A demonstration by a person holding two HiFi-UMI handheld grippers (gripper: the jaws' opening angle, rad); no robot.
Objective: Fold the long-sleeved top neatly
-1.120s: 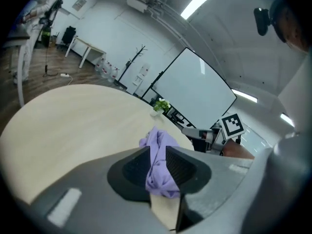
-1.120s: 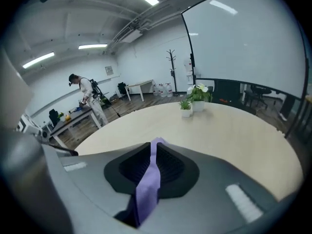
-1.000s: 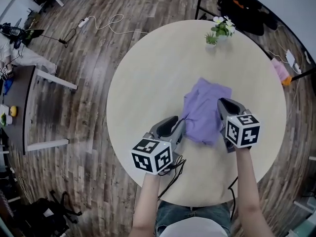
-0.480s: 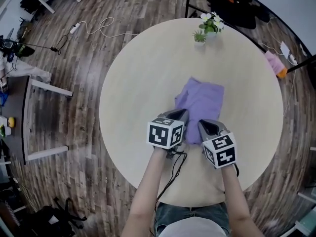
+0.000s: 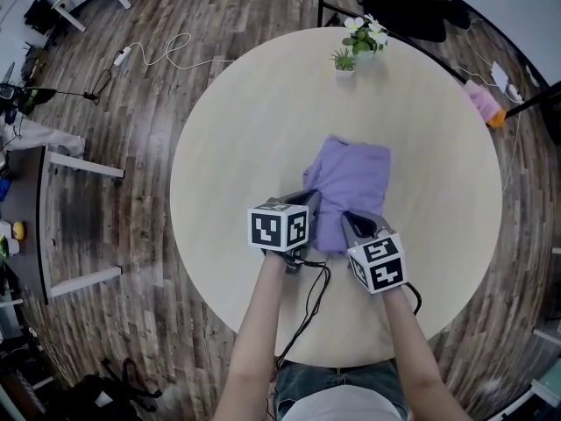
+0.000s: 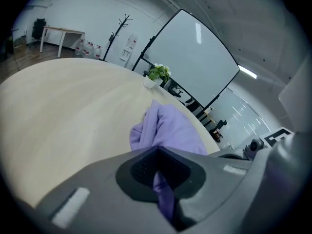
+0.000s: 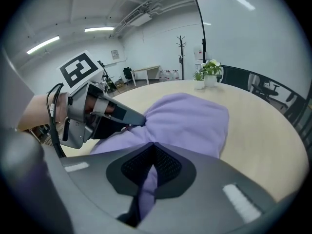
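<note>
With the left gripper and right gripper each clenched on the near edge of the purple top — bunched on the tabletop — that edge should travel level, so the fold lands square.

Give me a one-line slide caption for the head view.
Left gripper and right gripper clamp the near edge of a purple top on a round table.
</note>
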